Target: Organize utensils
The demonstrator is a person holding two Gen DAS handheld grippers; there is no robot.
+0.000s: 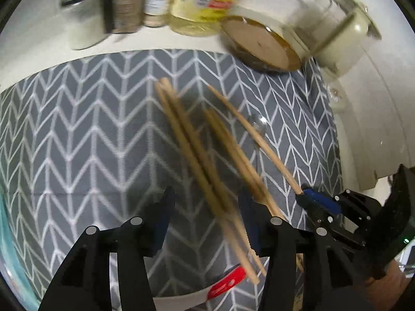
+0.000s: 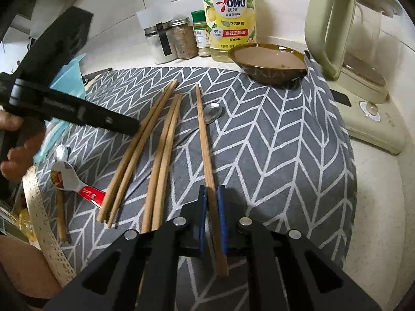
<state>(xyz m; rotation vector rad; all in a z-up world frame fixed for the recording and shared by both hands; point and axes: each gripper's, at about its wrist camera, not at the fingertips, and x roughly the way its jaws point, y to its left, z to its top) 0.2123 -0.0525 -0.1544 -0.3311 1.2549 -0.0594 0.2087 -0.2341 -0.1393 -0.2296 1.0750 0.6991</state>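
A grey cloth mat with a white chevron pattern (image 2: 272, 140) covers most of a pale countertop (image 2: 373, 207), filling the centre of both views. At the upper right of the right wrist view stands a pale green electric kettle with a clear body (image 2: 345, 39); left of it, a yellow-labelled bottle of dish liquid (image 2: 229, 18) and a dark brown ceramic bowl (image 2: 267, 64) sit at the mat's far edge, with three small spice jars (image 2: 179, 41) at upper centre.

The right gripper (image 2: 212, 202), at bottom centre, is clamped on a single wooden chopstick (image 2: 203, 134) that runs up the mat. Left of it lie a pair of wooden chopsticks (image 2: 166, 155) and, further left, a second pair of wooden chopsticks (image 2: 140, 150). The left gripper (image 1: 205, 207), at the bottom of its blurred view, has its jaws apart around the near ends of the second pair without pressing on them.

A red-handled white ceramic spoon (image 2: 75, 181) lies at lower left, and a small metal spoon (image 2: 212, 111) rests just right of the single chopstick.
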